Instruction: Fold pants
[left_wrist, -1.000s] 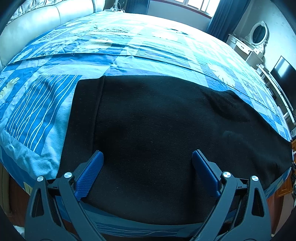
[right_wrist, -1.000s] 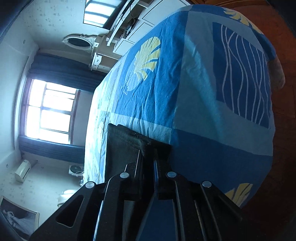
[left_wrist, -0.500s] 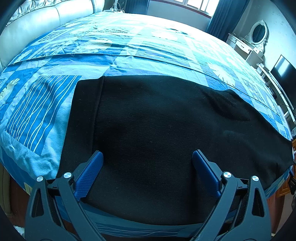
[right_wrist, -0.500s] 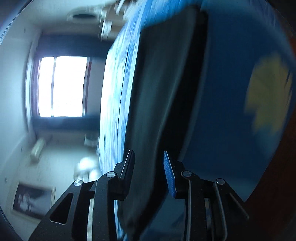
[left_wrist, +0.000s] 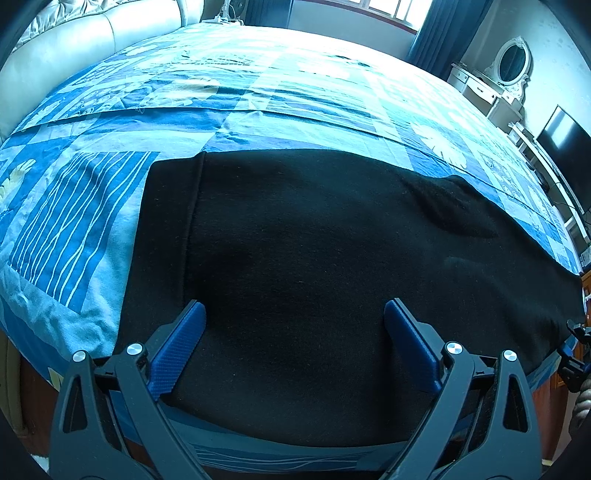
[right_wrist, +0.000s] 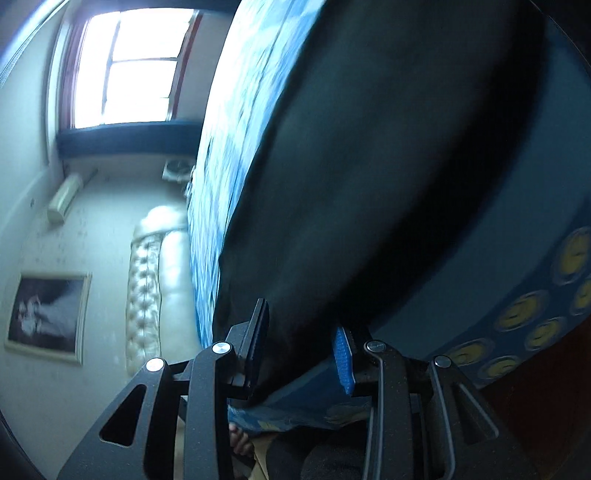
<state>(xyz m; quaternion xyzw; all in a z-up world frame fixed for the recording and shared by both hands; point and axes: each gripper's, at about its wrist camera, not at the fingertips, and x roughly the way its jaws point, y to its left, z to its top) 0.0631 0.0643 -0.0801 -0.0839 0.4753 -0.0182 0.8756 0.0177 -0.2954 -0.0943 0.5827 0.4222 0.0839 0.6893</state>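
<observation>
Jaws of the left gripper (left_wrist: 295, 325) gape over flat black pants (left_wrist: 332, 258); right gripper (right_wrist: 301, 332) (rolled sideways) part-open astride pants' bed-edge (right_wrist: 517, 258) hem

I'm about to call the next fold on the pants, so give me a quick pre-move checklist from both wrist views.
1. Black pants flat on the bedspread: ok, one crease near the far edge.
2. Left gripper open above the pants, holding nothing: ok.
3. Right gripper open, jaws just widened, cloth edge between them: ok.
4. Right pads pressing cloth: no.
5. Right view sharp: not ok, blurred.
6. Far pants end: cannot tell.
</observation>
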